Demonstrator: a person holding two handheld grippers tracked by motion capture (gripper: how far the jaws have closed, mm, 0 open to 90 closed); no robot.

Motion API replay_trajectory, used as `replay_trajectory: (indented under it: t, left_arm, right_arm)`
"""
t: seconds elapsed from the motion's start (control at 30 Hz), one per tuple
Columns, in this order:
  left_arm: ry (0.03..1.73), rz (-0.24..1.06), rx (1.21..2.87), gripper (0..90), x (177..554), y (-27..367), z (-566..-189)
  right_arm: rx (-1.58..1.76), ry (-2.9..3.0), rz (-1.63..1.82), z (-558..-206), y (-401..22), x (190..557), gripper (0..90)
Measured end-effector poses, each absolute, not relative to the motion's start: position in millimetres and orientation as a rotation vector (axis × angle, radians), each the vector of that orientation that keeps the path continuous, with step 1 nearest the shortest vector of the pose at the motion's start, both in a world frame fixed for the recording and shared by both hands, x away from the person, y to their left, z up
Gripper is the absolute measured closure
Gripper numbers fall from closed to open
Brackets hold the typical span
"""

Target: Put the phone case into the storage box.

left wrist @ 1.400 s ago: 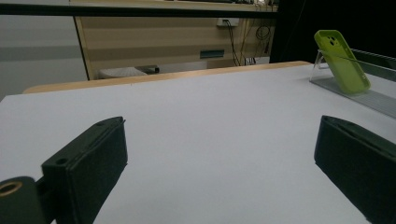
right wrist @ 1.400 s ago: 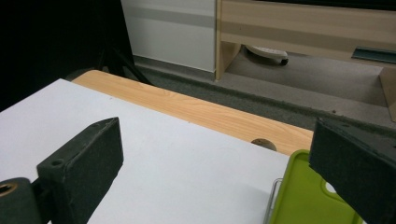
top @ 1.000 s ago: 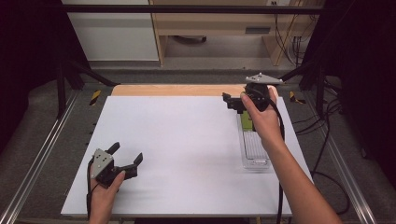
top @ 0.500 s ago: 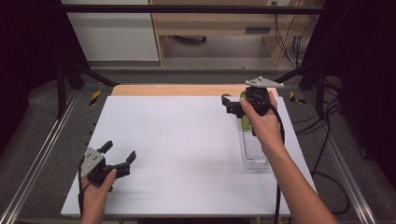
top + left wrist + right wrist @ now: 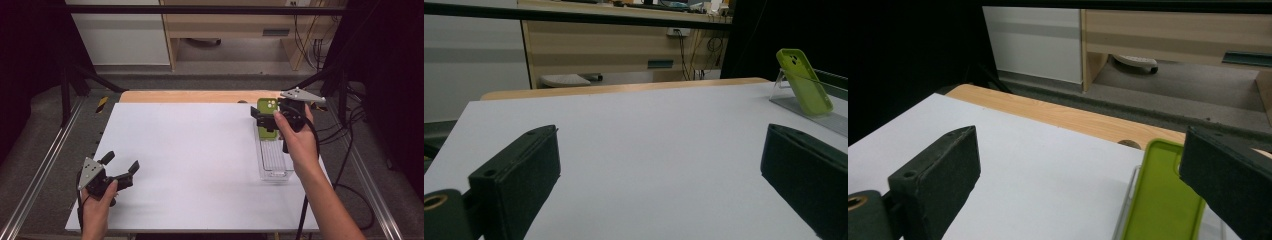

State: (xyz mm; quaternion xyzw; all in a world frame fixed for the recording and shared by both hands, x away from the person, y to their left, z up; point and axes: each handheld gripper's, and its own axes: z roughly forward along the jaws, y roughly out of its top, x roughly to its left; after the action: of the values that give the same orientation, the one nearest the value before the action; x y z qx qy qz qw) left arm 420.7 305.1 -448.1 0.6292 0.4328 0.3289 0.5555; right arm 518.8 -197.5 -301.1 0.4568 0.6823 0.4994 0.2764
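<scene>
A lime-green phone case [image 5: 268, 118] leans tilted at the far end of a long clear plastic tray [image 5: 274, 159] on the right side of the white table top [image 5: 195, 160]. My right gripper [image 5: 256, 118] hovers just left of the case, jaws wide apart and empty; in the right gripper view the case [image 5: 1160, 200] rises beside the right jaw. My left gripper [image 5: 121, 167] rests open near the front left corner, nothing between its jaws. From the left gripper view the case [image 5: 805, 82] stands far off on the tray [image 5: 824, 112].
A wooden strip [image 5: 195, 96] edges the far side of the table. Metal rails [image 5: 45, 165] run along both sides. Cables [image 5: 357, 165] trail on the floor at the right. A wooden bench [image 5: 235, 30] stands beyond the table.
My left gripper has drawn back toward the front left corner. The right gripper has shifted slightly left, so the green case shows more fully.
</scene>
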Motion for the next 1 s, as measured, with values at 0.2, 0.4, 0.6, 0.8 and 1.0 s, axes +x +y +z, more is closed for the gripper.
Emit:
replay_trajectory:
  t: [0.2, 0.4, 0.6, 0.8, 1.0]
  left_arm:
    - [1.027, 0.770, 1.487, 2.0, 419, 307, -448]
    - [1.037, 0.759, 1.486, 2.1, 417, 311, -451]
    - [1.036, 0.761, 1.496, 2.1, 414, 310, -453]
    - [1.031, 0.762, 1.502, 2.0, 414, 309, -454]
    - [1.024, 0.762, 1.506, 2.1, 414, 307, -455]
  right_arm:
    - [1.256, 1.803, 1.360, -305, -213, 508, 3.7]
    - [1.261, 1.785, 1.375, -307, -227, 500, 3.6]
    - [1.264, 1.772, 1.380, -311, -239, 491, 3.6]
    - [1.276, 1.762, 1.375, -315, -252, 481, 3.6]
    - [1.285, 1.767, 1.369, -325, -260, 474, 3.5]
